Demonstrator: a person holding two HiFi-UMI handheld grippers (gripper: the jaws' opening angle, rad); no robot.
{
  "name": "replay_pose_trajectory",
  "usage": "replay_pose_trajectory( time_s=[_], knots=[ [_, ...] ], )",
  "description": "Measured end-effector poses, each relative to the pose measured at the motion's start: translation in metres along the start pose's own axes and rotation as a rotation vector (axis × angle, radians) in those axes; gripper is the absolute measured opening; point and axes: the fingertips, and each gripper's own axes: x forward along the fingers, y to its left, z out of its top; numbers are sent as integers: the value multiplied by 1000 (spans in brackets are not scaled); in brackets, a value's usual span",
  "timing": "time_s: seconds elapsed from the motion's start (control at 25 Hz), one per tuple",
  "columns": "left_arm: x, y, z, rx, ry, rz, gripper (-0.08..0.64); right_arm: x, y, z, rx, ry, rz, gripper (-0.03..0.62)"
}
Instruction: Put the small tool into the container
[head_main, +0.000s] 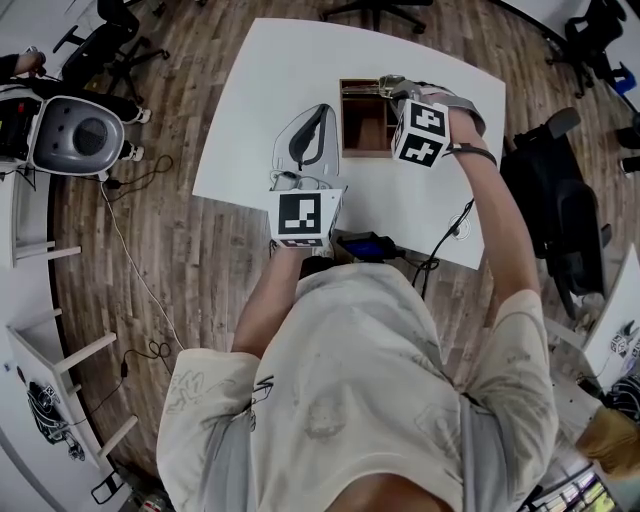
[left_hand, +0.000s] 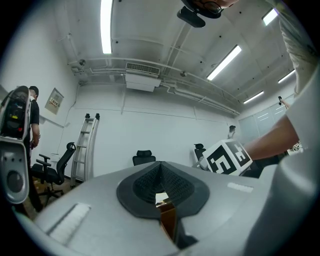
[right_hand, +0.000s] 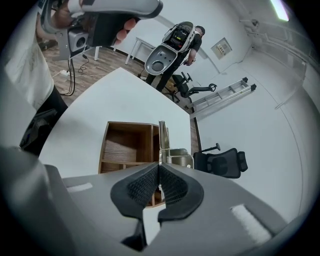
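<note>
Right hand-held gripper (right_hand: 159, 176) pinches the small tool (right_hand: 163, 141), which juts straight ahead from its jaws, with the container (right_hand: 106, 145) just beyond. Left hand-held gripper (left_hand: 160, 181) is pressed together.

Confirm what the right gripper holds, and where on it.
The small metal tool, pinched at one end; the rest sticks out by the wooden container edge.

Nothing legible for you: the wall notice (left_hand: 55, 101), far left, is too small to read, and the marker cube (head_main: 420, 131) on your right gripper (head_main: 396, 92) shows only black-and-white squares.
</note>
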Motion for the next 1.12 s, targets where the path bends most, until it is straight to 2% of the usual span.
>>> replay_pose_trajectory(
  time_s=[0.24,1.12],
  knots=[
    [-1,-5,-11,-10,3,2,-2,16,4,-5,-9,18,23,9],
    [-1,-5,-10,-11,11,6,-2,30,4,-11,32,43,63,9]
  ],
)
